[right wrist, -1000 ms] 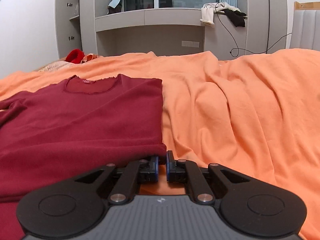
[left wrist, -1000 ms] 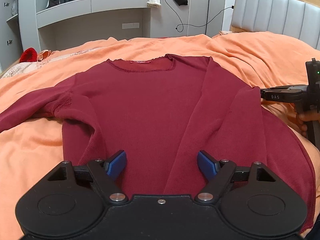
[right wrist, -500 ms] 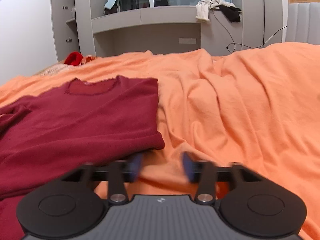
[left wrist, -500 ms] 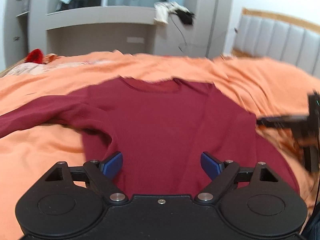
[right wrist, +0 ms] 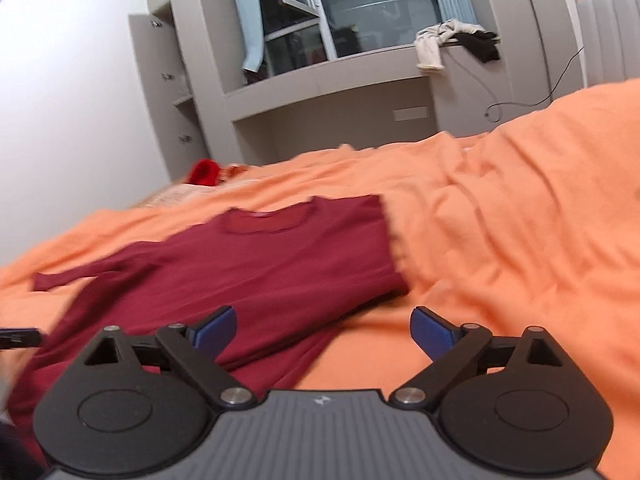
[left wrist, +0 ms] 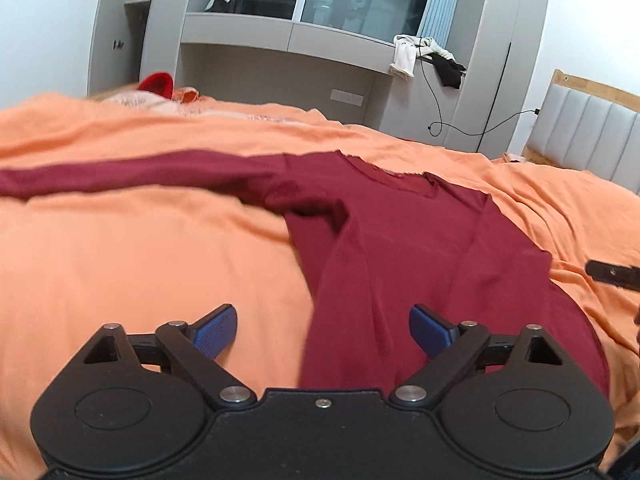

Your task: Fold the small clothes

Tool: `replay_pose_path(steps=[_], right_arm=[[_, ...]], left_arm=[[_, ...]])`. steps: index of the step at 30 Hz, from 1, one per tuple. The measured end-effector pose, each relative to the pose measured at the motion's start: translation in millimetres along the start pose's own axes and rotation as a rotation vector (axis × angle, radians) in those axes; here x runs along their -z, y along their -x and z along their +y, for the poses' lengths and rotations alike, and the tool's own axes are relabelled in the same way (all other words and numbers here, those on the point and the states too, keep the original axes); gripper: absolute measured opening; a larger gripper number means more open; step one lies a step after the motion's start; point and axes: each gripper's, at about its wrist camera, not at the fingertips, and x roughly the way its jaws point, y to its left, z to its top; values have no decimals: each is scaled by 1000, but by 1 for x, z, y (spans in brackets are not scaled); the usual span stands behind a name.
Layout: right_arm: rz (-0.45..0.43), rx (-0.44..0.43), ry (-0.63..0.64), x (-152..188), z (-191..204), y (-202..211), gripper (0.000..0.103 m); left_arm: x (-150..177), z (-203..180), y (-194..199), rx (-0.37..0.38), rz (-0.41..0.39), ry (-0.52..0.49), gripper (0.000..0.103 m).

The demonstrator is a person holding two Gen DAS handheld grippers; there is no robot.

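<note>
**Both grippers wide open over the shirt**

The left gripper (left wrist: 322, 330) hangs spread wide, holding nothing, above the maroon shirt (left wrist: 420, 248). The right gripper (right wrist: 322, 326) is equally wide and empty. The shirt lies flat on the orange bed (left wrist: 140, 264), one sleeve stretching toward 9 o'clock. At 12 o'clock stands a grey cabinet (left wrist: 280, 36).

Home bedroom, orange bedspread (left wrist: 140, 260), padded headboard (left wrist: 588, 132), probably built-in wardrobe (right wrist: 168, 92)
</note>
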Motion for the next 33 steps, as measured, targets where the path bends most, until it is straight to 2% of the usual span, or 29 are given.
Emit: replay_pose_path(steps=[4, 7, 8, 10, 11, 12, 13, 14, 16, 17, 18, 22, 25, 27, 30, 33], right_arm=[[-2, -32, 24, 29, 30, 36, 96], [-9, -32, 26, 46, 49, 57, 93], [-1, -24, 16, 54, 54, 62, 89], [38, -1, -28, 68, 59, 65, 80], [64, 10, -49, 74, 62, 63, 76], [99, 13, -68, 80, 63, 59, 72], [124, 17, -70, 85, 66, 55, 72], [133, 26, -57, 88, 69, 52, 71], [132, 52, -3, 87, 77, 50, 56], [133, 65, 12, 86, 79, 50, 26], [137, 61, 4, 84, 77, 49, 7], [117, -1, -55, 74, 66, 65, 5], [69, -9, -10, 57, 61, 94, 4], [62, -17, 0, 46, 58, 106, 4], [88, -23, 10, 40, 54, 115, 3], [154, -3, 56, 51, 55, 102, 2]], left_arm=[[11, -4, 12, -7, -4, 7, 77], [15, -5, 16, -5, 14, 27, 56], [17, -5, 16, -8, 36, 38, 46], [21, -4, 14, -26, 67, 49, 37], [22, -4, 13, -31, 78, 51, 29], [23, -5, 14, -28, 83, 51, 16], [22, -6, 13, -21, 89, 51, 12], [22, -6, 14, -19, 92, 54, 10], [20, -5, 16, -18, 91, 79, 8], [19, -3, 18, -13, 90, 99, 8], [19, -2, 22, -11, 88, 115, 8], [17, 5, 35, -3, 94, 147, 7], [16, 4, 48, -8, 112, 113, 7], [16, 8, 54, 20, 141, 134, 5], [19, 16, 60, 55, 171, 188, 3], [26, 19, 57, 37, 192, 184, 1]])
